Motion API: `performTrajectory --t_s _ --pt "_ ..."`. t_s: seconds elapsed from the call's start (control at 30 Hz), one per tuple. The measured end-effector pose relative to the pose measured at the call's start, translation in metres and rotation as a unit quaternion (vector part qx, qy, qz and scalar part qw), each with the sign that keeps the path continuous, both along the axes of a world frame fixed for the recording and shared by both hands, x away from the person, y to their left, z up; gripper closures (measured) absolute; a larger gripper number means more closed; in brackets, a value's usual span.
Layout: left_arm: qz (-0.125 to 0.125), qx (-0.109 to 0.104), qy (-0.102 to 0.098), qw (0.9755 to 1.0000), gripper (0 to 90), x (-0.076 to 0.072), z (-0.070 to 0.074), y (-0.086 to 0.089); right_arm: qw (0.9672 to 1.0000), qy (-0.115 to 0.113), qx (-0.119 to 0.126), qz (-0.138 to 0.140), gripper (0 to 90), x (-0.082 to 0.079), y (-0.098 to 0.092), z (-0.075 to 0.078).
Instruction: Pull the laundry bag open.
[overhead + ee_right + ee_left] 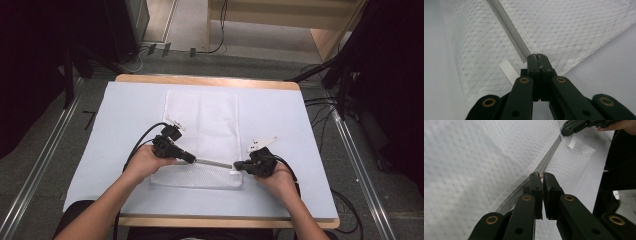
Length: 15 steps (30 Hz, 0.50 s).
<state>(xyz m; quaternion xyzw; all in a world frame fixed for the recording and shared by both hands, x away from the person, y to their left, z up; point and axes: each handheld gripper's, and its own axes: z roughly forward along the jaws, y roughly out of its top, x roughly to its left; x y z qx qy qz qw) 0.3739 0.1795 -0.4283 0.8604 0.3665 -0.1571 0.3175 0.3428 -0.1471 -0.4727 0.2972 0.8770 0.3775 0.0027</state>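
Observation:
A white mesh bag (202,125) lies flat on the table, its grey zipper (214,162) running along the near edge. My left gripper (193,159) is shut on the small coppery zipper pull (540,176), partway along the zipper (549,160). My right gripper (237,165) is shut on the bag's fabric at the zipper's end (524,53), at the near right corner, next to a white label tab (507,70). In the left gripper view the right gripper (564,131) pinches the far end of the zipper. The bag's mesh (564,30) is pulled taut between the two.
A pale sheet covers the wooden table (125,125), with bare room left and right of the bag. Cables (145,137) trail from both grippers over the near edge. Beyond the table are floor rails, dark stands and a wooden shelf.

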Motion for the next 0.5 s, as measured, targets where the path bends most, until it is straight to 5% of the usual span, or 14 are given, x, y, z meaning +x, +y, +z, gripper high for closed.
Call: performTrajectory --t_s 0.2,0.5 --pt "-0.001 0.014 -0.012 0.9998 88.2 -0.005 0.002 0.003 1.0000 -0.004 -0.005 0.002 90.0 -0.001 0.003 0.001" --pt "0.016 0.010 -0.004 0.9998 88.1 -0.002 0.002 0.025 1.0000 0.002 -0.004 0.003 90.0 0.000 0.003 0.001"
